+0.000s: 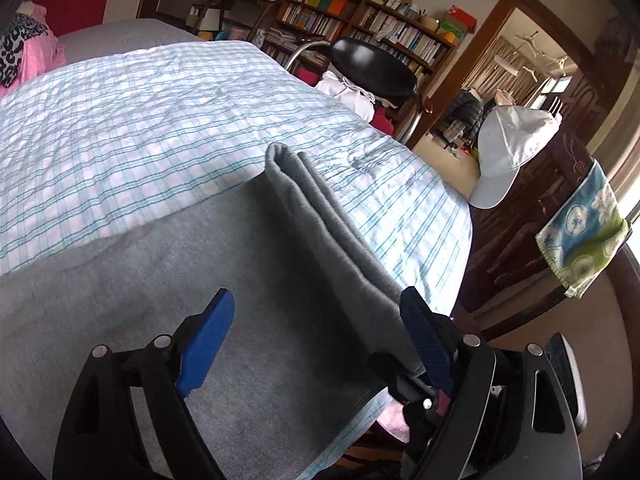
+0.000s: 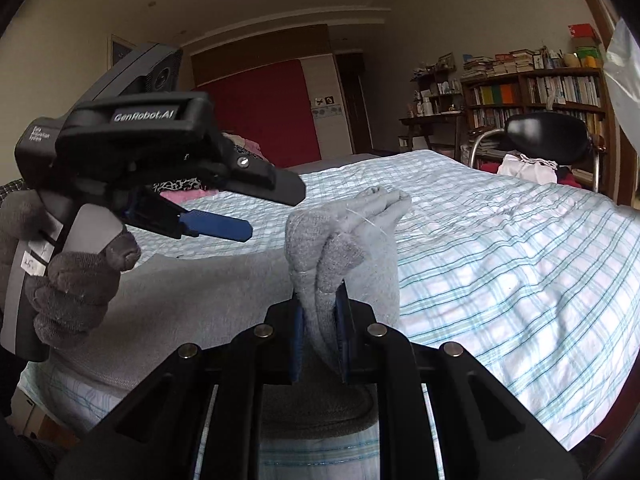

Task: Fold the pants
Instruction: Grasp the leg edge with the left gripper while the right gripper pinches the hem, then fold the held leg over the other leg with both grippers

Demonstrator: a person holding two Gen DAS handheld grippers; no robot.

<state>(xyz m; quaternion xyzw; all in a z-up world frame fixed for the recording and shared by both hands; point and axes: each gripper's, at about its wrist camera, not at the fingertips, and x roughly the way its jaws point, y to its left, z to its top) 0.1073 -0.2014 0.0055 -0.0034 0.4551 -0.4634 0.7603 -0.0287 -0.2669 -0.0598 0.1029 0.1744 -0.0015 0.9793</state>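
Grey pants point(image 1: 192, 240) lie spread on the checked bed sheet point(image 1: 160, 112). One part is lifted into a folded ridge point(image 1: 320, 208) that runs towards the lower right. My left gripper point(image 1: 316, 320) hangs above the flat grey cloth, open wide, with nothing between its blue pads point(image 1: 208, 340). In the right wrist view my right gripper point(image 2: 322, 340) is shut on a bunched handful of the pants point(image 2: 340, 240), held up off the bed. The left gripper point(image 2: 268, 212) shows there at the left, open, in a grey-gloved hand point(image 2: 76, 280). Black parts of the right gripper point(image 1: 390, 368) show behind the left one's right finger.
The bed's near edge and right corner point(image 1: 452, 240) fall away to a dark wooden frame. A white cap point(image 1: 512, 148) and a patterned towel point(image 1: 580, 240) hang there. A black chair point(image 1: 372, 68), bookshelves point(image 1: 360, 20) and pink clothes point(image 1: 32, 52) stand beyond the bed.
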